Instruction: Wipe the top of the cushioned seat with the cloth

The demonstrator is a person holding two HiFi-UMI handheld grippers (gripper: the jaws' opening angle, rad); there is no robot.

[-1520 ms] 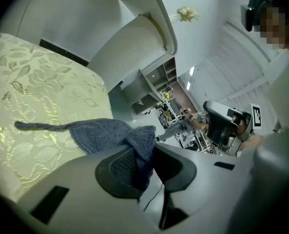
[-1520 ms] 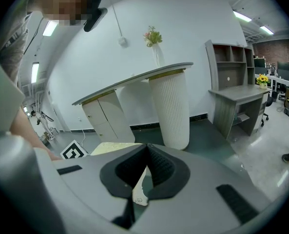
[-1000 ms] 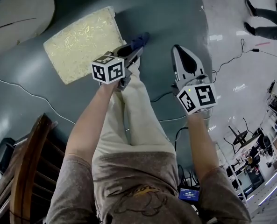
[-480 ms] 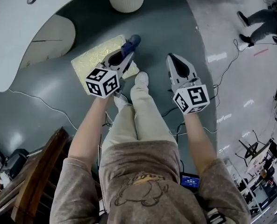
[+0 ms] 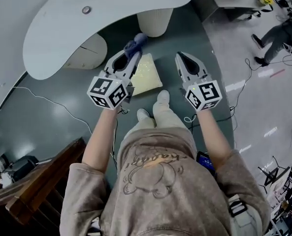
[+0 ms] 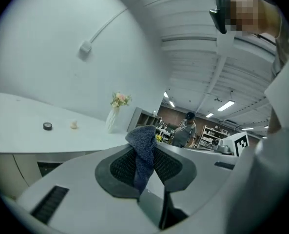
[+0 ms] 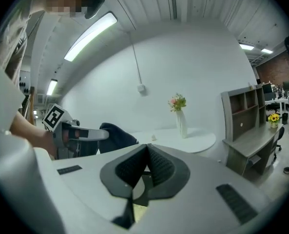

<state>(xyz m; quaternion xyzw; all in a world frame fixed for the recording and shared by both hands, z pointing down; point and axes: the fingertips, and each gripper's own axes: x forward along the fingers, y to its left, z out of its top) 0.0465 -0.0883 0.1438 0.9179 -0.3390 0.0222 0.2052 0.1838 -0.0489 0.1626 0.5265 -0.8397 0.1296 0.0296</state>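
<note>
Tabletop [image 5: 62, 28] nearer, left gripper [image 6: 144, 165] pinching fuzzy cloth [image 6: 141, 139]

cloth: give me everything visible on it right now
The cloth is dark blue, soft and fuzzy, like terry. It is bunched and pinched between the shut jaws of the left gripper, a crumpled tuft poking past the tips and a strip hanging down between the pads. It touches only the jaws, held in the air clear of the yellowish cushion.

Nubby blue cloth [image 6: 143, 150], textured yellowish fabric on cushioned seat [image 5: 148, 75], glossy dark floor [image 5: 47, 122], smooth matt white tabletop [image 5: 62, 28]
</note>
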